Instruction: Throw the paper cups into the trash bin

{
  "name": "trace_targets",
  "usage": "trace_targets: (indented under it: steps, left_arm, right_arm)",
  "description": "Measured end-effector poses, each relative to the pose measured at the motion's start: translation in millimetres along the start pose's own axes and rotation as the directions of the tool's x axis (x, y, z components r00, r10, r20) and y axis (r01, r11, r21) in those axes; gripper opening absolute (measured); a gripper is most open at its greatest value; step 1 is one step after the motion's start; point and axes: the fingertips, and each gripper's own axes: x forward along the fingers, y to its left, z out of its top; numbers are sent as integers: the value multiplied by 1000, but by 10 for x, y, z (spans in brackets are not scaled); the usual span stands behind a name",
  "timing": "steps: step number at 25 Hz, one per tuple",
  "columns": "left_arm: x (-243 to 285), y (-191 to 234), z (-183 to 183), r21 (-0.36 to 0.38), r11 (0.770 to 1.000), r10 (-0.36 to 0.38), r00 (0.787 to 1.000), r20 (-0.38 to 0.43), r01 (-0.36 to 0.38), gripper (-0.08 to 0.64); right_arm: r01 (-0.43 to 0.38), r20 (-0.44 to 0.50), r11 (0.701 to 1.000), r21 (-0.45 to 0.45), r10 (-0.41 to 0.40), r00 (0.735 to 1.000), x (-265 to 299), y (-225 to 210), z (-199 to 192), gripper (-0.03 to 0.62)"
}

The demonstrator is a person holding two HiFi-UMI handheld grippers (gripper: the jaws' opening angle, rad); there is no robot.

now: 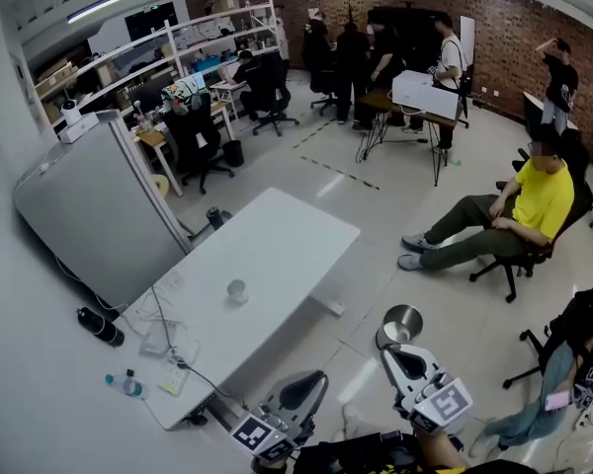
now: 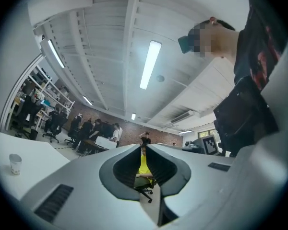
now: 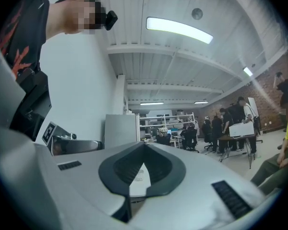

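- Step: reach for the cup, I reckon. Nothing is picked up and nothing is over the bin.
- One paper cup (image 1: pixel 236 289) stands upright on the white table (image 1: pixel 296 230), about mid-top and toward the table's left edge. I see no other cup on the table.
- Trash bin (image 1: pixel 400 322), round and metal, is on the floor just off the table's near right corner.
- My left gripper (image 1: pixel 316 378) is off the table's near end and well apart from the cup. Its fingers are pinched nearly together with nothing between them. Only the far room shows through the slit in the left gripper view.
- My right gripper (image 1: pixel 387 354) is also off the table's near end, close above the bin's rim. Its fingers are clenched together and empty. Its own view looks out level along the table.
- Left gripper view has the cup low at its left edge, on the tabletop and far off the jaw line.
- Next move needs, as I judge it:
  - spread one gripper's fingers
  - carry it over the table to the cup and line the jaws on both sides of the cup wall
  - squeeze lightly, since thin paper will likely crush or tip
  - then swing back off the table's near right corner and let go over the bin
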Motion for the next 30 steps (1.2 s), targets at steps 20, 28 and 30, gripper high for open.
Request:
trace_targets:
  steps: [20,28,30]
  left_arm:
    - [755,680,16,29,972,232,972,-25,-232,0]
    - [848,814,77,82,943,325,945,-24,-322,0]
    - [913,877,73,84,943,325,945,-31,-322,0]
  right_arm:
    - [-133,41,990,57,131,991,560,-927,-13,5]
    - [-208,37,974,89,205,978,709,-1085,-71,5]
    - [-209,48,974,89,206,977,769,-1160,-65,5]
